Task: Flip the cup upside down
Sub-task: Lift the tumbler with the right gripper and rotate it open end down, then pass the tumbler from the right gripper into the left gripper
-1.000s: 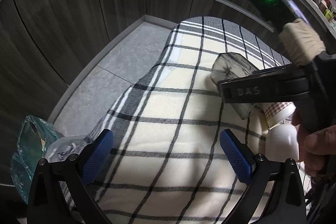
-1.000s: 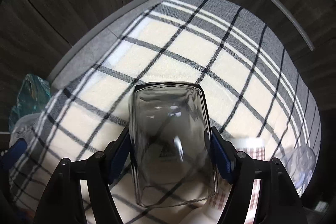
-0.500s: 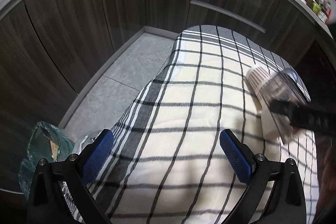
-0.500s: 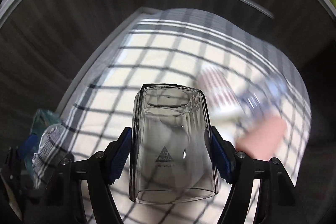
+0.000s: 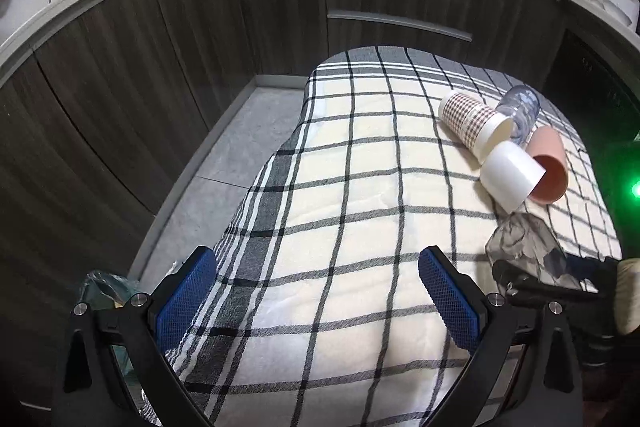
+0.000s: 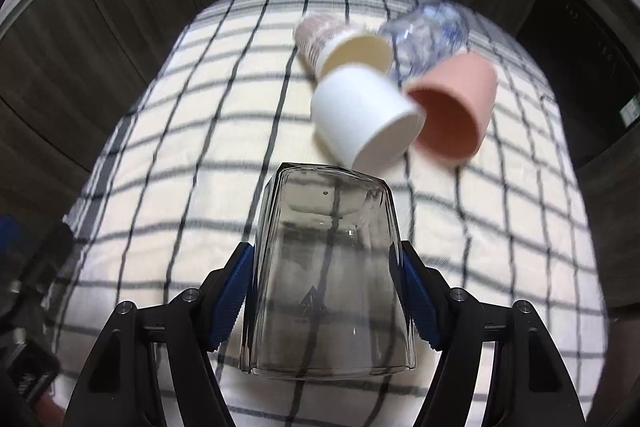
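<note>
My right gripper [image 6: 326, 291] is shut on a clear smoky plastic cup [image 6: 326, 283]. The cup's closed base points away from me and its open rim faces the camera, held above the checked cloth [image 6: 180, 155]. The same cup [image 5: 524, 247] shows at the right edge of the left wrist view, between the right gripper's fingers. My left gripper [image 5: 318, 301] is open and empty, low over the near part of the cloth [image 5: 352, 211].
Several cups lie on their sides at the far right of the cloth: a checked paper cup [image 5: 472, 125], a white cup [image 5: 510, 173], a pink cup [image 5: 548, 165] and a clear bottle-like cup [image 5: 520, 111]. Dark cabinets [image 5: 200, 39] and grey floor [image 5: 240, 147] lie beyond.
Both grippers have pulled back and tilted up, so more of the table and the lying cups show. The right gripper has carried the clear cup toward the near right of the cloth.
</note>
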